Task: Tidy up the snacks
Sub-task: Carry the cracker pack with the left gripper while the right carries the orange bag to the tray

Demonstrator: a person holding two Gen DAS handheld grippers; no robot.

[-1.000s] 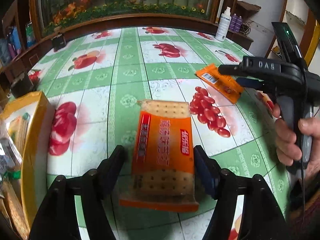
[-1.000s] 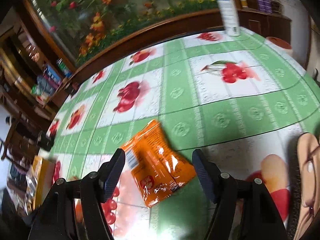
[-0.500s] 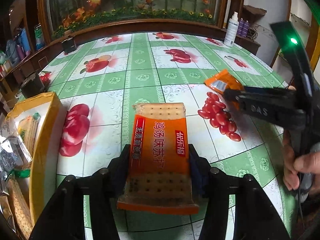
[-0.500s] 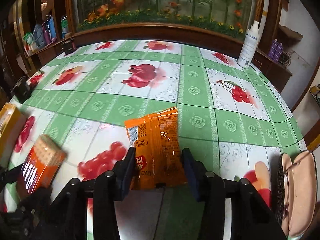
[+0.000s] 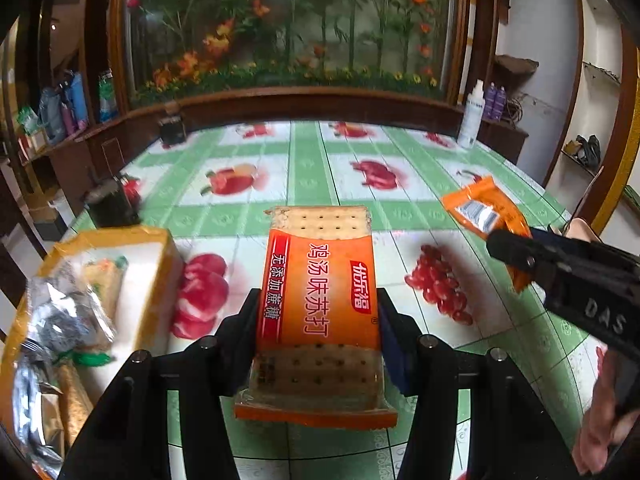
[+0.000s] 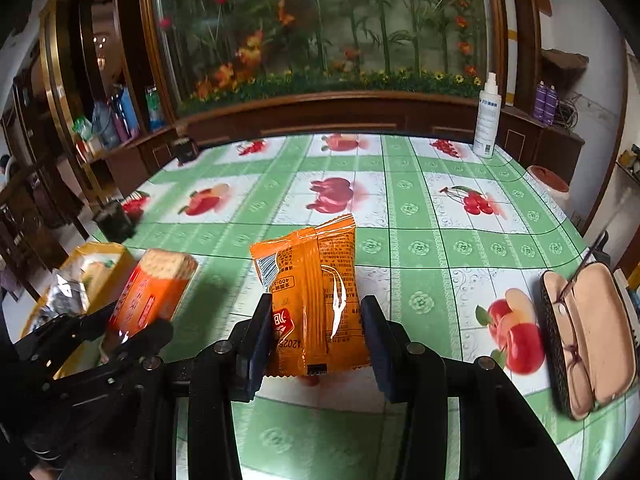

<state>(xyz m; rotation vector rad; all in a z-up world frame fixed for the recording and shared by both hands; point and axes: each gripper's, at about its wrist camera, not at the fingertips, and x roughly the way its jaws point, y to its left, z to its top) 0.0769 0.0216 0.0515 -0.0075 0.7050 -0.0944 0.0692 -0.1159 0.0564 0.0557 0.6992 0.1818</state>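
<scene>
holding two snacks clear of the table: left gripper (image 5: 318, 320) clamps the soda cracker pack (image 5: 320, 304), right gripper (image 6: 316, 328) pinches the orange snack pouch (image 6: 316, 300). both likely go into the part-filled yellow box (image 5: 160, 240) next.

Black hand-held gripper (image 5: 318, 336), blue pads (image 5: 394, 344)

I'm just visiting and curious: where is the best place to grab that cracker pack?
Across its long side edges, near the lower end, coming from that end, much as the left tool grips the cracker pack now. It is a stiff, flat-sided block, narrow enough to fit between the jaws.
</scene>
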